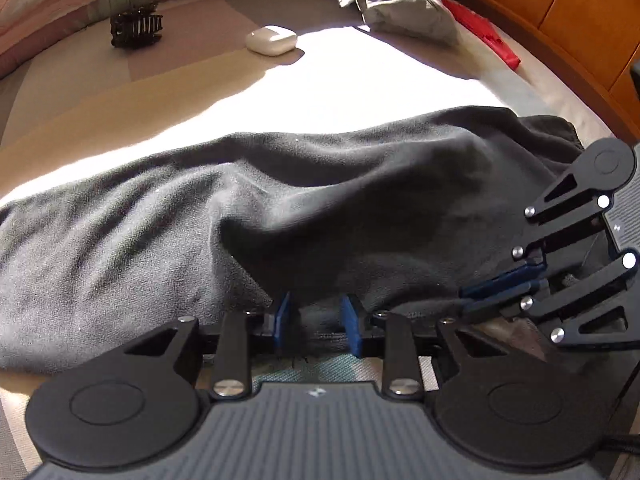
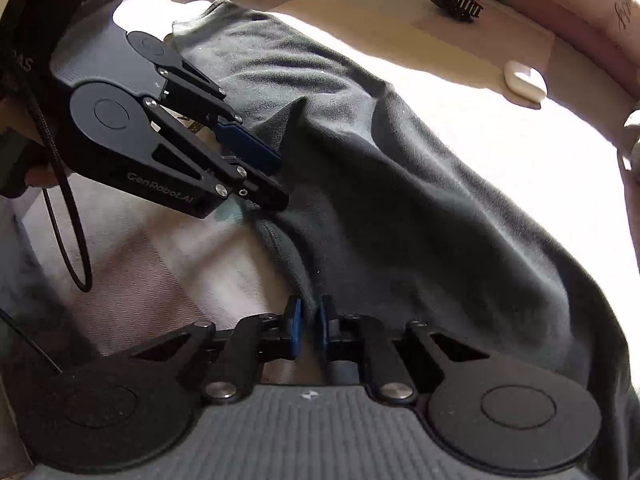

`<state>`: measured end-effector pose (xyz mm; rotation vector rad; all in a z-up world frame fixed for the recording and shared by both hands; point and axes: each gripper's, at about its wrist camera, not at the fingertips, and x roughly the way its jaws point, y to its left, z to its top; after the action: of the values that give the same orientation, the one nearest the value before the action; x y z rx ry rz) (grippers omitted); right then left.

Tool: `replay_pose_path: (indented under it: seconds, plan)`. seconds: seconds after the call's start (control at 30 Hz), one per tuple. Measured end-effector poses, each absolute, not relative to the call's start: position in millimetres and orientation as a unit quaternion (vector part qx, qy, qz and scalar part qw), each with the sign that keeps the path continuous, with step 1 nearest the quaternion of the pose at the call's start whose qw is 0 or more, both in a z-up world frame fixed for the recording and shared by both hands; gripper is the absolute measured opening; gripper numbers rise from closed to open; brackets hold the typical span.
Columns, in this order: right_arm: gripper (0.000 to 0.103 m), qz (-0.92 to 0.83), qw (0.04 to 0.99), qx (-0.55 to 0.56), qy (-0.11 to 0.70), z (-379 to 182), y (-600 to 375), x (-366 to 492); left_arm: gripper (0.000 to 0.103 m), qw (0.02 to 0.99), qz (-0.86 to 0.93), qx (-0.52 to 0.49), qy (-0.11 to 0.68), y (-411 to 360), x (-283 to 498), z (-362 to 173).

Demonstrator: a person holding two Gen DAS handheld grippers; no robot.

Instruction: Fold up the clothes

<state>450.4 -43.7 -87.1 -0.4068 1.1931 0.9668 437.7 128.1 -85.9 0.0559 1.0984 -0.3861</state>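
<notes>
I am holding a two-finger gripper in each hand over the dark grey, soft knit garment [image 1: 280,208] that is lying rumpled across the sunlit beige bed sheet [image 1: 360,76]. The garment is lying directly ahead of and under both tools, its long axis running sideways across my left gripper's view and slanting away up and to the left from my right gripper. My left gripper [image 1: 316,326] is standing partly apart, with the near hem of the cloth lying between its blue pads [image 1: 283,320]; I cannot tell whether they are pinching it. My right gripper [image 2: 310,326] is narrowed to a slim gap, a ridge of the garment's edge running into it, seemingly nipped between the pads. The two tools are working just beside each other on the same near edge, the right one sitting off to the right of my left one, so neither hand is clearly the nearer. Both are pointing steeply down at the bed. Beyond my left fingertips, well apart from the cloth, a white rounded earbud case [image 1: 270,40], a black toothed hair claw [image 1: 136,28] and a crumpled pale grey garment [image 1: 400,4] are lying. I judge the next move hinges on securing this near edge in both tools and carrying it across the garment's short axis.
</notes>
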Motion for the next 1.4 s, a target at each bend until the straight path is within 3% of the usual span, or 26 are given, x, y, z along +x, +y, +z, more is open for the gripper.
replay_pose_path:
  seconds: [0.17,0.3,0.4,0.47,0.73,0.77,0.8,0.83,0.93,1.13,1.2,1.4]
  plan:
    - [0.012,0.428,0.715,-0.138,0.536,-64,-80,462,0.029,0.830,-0.189,0.030,0.523,125,437,-67]
    - [0.033,0.372,0.783,-0.131,0.482,-39,-113,516,0.032,0.829,-0.205,0.039,0.519,108,452,-70]
    - [0.039,0.365,0.798,-0.183,0.444,-39,-118,555,0.032,0.824,-0.203,0.049,0.527,95,451,-83]
    - [0.044,0.378,0.788,-0.206,0.439,-48,-115,578,0.040,0.825,-0.202,0.053,0.526,90,448,-87]
    - [0.043,0.440,0.718,-0.270,0.466,-88,-86,595,0.042,0.827,-0.211,0.046,0.519,95,445,-83]
    - [0.037,0.444,0.715,-0.273,0.465,-90,-84,592,0.042,0.829,-0.210,0.043,0.516,97,445,-82]
    - [0.017,0.449,0.713,-0.275,0.463,-90,-83,588,0.042,0.832,-0.209,0.040,0.512,98,445,-82]
    - [0.003,0.453,0.711,-0.276,0.461,-90,-82,584,0.042,0.833,-0.208,0.037,0.512,99,445,-82]
    - [0.002,0.430,0.732,-0.277,0.451,-85,-83,579,0.042,0.832,-0.206,0.031,0.515,99,444,-85]
    - [0.003,0.346,0.781,-0.176,0.489,-82,-99,603,0.043,0.825,-0.210,0.039,0.523,97,447,-82]
    - [0.012,0.324,0.794,-0.164,0.487,-78,-98,601,0.043,0.826,-0.212,0.025,0.521,103,448,-77]
    - [0.019,0.310,0.822,-0.111,0.464,-48,-108,578,0.043,0.856,-0.203,-0.015,0.475,135,462,-51]
